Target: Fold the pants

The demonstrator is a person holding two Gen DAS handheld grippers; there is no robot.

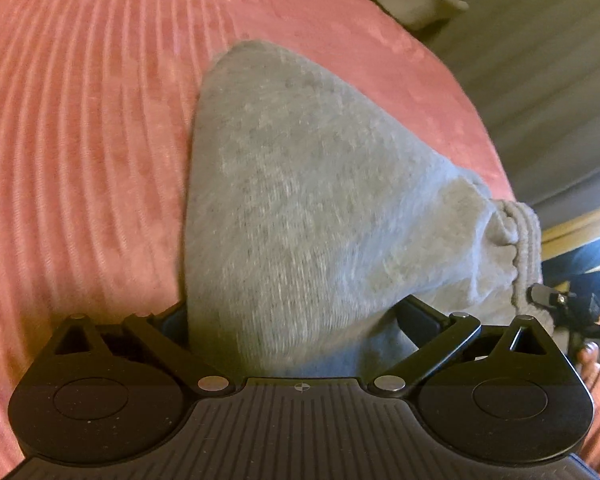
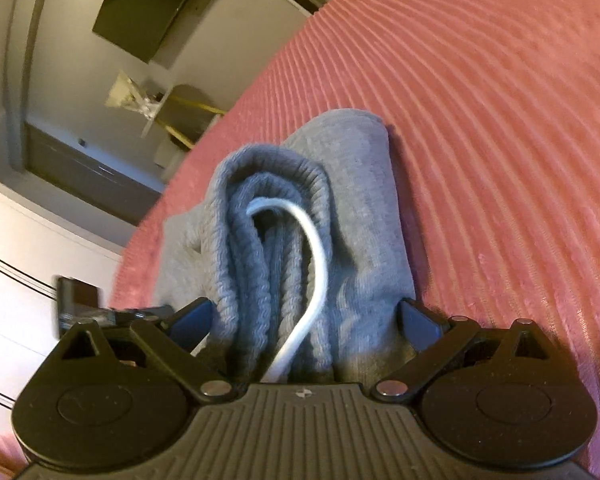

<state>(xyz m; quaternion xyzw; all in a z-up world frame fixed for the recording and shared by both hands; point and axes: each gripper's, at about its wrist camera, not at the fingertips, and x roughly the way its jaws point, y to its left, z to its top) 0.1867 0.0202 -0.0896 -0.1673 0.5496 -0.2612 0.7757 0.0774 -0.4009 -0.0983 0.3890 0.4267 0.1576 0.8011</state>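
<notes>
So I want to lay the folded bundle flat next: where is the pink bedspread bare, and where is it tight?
In the left wrist view the pink bedspread is bare all along the left of the grey pants. In the right wrist view it is bare to their right, out to the far edge. It is tight on the other side, where the pants reach the bed's edge, and at the waistband and white drawstring between the right claw's fingers.

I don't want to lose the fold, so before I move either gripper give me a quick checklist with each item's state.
1. Left gripper has gray pants between its fingers: ok.
2. Right gripper holds ribbed waistband: ok.
3. White drawstring clear of the grip: not ok, it runs between the fingers.
4. Pants over pink bedspread: ok.
5. Fold edges aligned: cannot tell.
</notes>
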